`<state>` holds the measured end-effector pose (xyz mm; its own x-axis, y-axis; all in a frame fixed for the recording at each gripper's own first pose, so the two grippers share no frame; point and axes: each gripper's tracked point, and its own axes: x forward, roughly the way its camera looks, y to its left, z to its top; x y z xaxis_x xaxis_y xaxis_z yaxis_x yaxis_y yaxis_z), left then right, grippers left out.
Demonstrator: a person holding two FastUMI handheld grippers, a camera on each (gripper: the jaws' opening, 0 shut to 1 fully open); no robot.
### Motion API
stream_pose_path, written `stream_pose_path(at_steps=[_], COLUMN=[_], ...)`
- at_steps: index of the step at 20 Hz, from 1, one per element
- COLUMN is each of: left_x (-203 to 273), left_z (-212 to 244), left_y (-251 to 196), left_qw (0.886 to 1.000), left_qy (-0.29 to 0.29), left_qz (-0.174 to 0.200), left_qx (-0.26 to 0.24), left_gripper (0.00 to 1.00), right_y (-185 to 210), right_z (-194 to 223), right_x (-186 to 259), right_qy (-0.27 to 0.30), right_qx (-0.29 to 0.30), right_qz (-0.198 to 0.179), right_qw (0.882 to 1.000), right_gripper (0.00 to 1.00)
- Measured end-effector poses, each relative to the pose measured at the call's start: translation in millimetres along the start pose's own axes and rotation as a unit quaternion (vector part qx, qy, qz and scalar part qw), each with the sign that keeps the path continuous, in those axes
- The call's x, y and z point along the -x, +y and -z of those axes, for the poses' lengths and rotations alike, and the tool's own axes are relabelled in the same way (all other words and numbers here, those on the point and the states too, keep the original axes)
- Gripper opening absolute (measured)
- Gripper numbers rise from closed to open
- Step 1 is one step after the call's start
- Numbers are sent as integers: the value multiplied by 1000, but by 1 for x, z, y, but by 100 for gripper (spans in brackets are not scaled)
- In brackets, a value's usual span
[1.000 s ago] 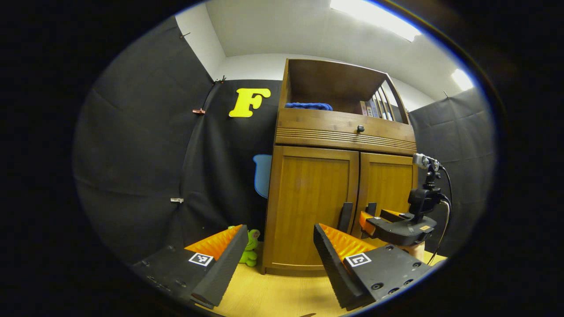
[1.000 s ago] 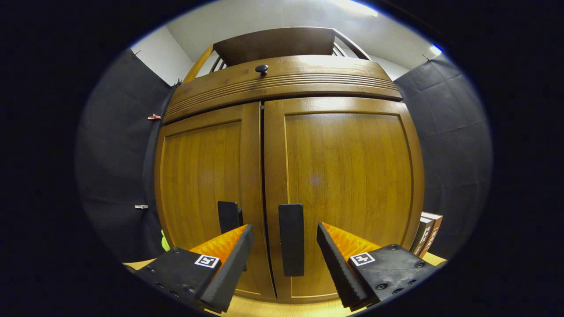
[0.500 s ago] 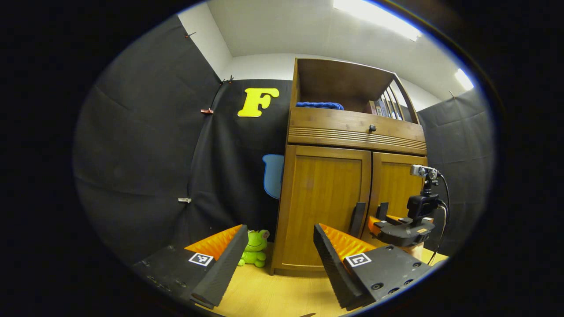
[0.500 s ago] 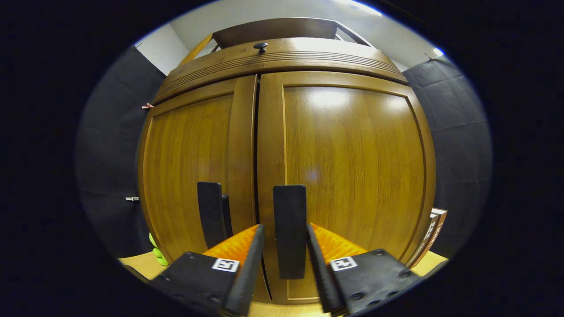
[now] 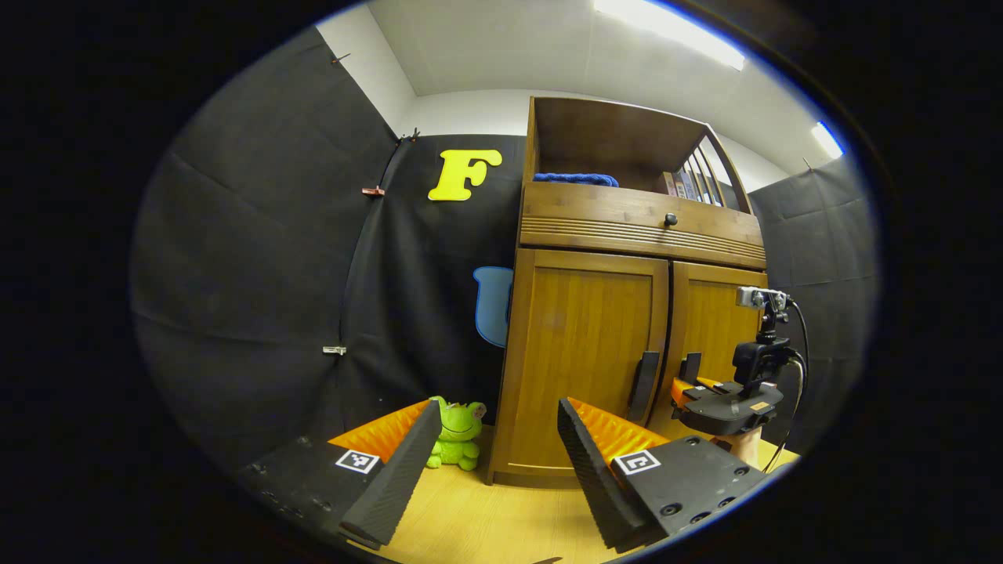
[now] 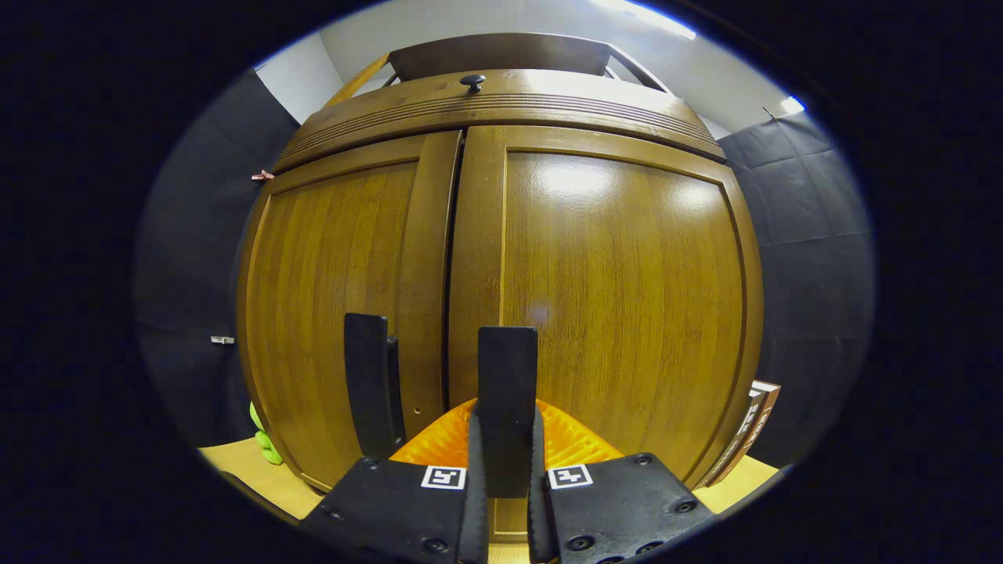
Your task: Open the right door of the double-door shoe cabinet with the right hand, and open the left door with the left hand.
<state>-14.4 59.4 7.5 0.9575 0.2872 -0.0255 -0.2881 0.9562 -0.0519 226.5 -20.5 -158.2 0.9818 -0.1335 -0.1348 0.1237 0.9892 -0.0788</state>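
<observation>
Right tool (image 6: 501, 470) clamps the right door's upright handle (image 6: 507, 392); left tool (image 5: 492, 470) gapes wide, holding nothing.

Light wood floor (image 5: 501, 521) under everything. Directly on it: shoe cabinet (image 5: 584, 368) ahead and right of the left gripper's fingers, green frog plush (image 5: 457, 433) just beyond the left finger, beside the cabinet's left side. Seen from the right gripper view, boxes (image 6: 754, 427) standing on the floor against the cabinet's right side, right of the fingers.
</observation>
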Motion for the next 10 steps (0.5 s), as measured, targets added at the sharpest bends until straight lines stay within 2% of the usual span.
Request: stream_pose_path(at_steps=[2,5,7,10], left_x=[-2,-7,-13,4], left_z=[1,1,-1,-2], left_y=[-1,-6,-24,-53], left_qw=[1000,1000,1000,999], left_qy=[-1,0,1,0], left_qz=[4,13,23,40], left_qx=[2,3,4,7], left_gripper=[93,93,93,93], right_y=[-1,-2,-5,-12], right_z=[0,-3,-4,-8], right_x=[9,25,38,63], right_qy=[2,5,6,7], right_qx=[-4,-6,-7,-6], right_qz=[-10,-26,-37,-55], right_qw=[1000,1000,999,998], right_gripper=[19,19,19,19])
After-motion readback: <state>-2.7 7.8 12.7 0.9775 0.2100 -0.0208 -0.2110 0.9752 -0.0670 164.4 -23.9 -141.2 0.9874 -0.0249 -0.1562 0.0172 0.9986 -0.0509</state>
